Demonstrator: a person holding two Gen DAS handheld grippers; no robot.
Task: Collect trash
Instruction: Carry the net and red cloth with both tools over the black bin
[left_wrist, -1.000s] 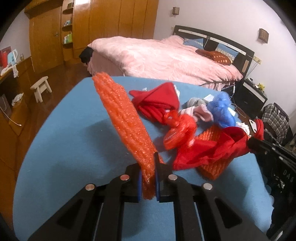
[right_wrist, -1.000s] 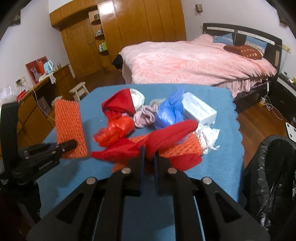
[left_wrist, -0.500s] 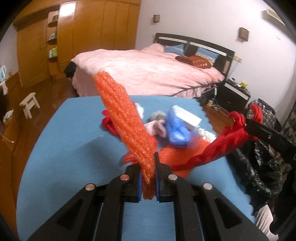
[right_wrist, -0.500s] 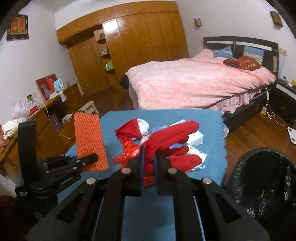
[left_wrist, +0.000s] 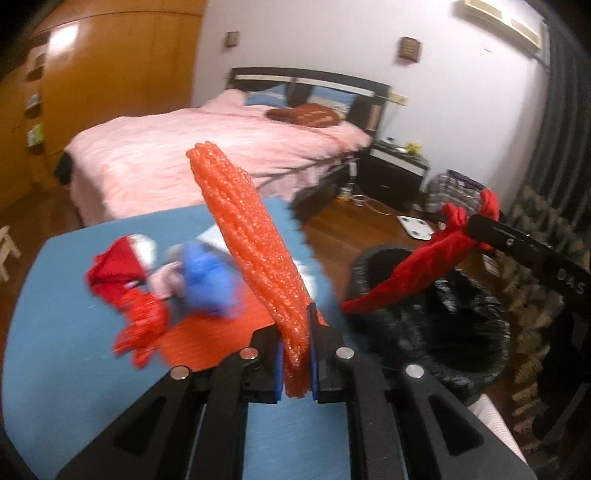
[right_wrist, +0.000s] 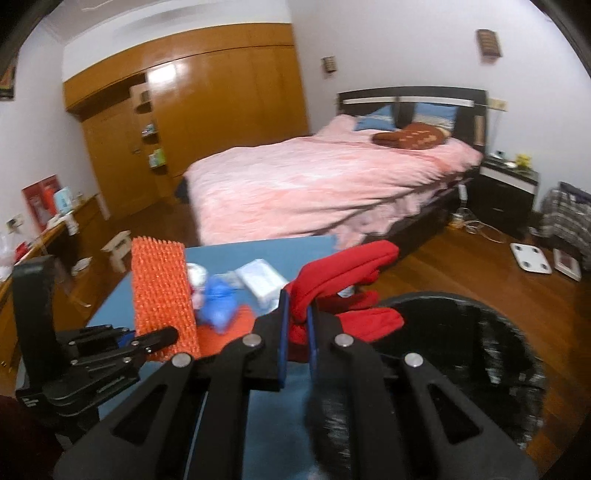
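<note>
Trash, w/ the black-lined bin (left_wrist: 436, 325) as landmark: most of it lies on the blue desk (left_wrist: 74, 350), left of the bin. Farthest from the bin sits a red-and-white wad (left_wrist: 118, 266) w/ crinkly red plastic (left_wrist: 142, 325) just below it; nearer come a pink scrap (left_wrist: 166, 280), a blue bag (left_wrist: 207, 284) and a white box (right_wrist: 260, 280), all bunched together, blurred. Flat orange mesh (left_wrist: 207, 339) lies under that bunch, on the bin side.

Left claw (left_wrist: 297, 354) is clamped tight on a strip of orange foam netting (left_wrist: 251, 243); the strip stands up out of the pads, above the desk, just left of the bin. From the right wrist cam it shows as a broad spiky sheet (right_wrist: 162, 291).

Right claw (right_wrist: 297, 332) is closed on a red cloth (right_wrist: 343, 273); in the left wrist cam the cloth (left_wrist: 417, 269) hangs down from the claw over the bin's rim, the bin's dark mouth (right_wrist: 461, 350) right beside it.

Beyond the bin & desk: a bed (right_wrist: 314, 184) w/ pink cover, wood floor (right_wrist: 461, 258).
</note>
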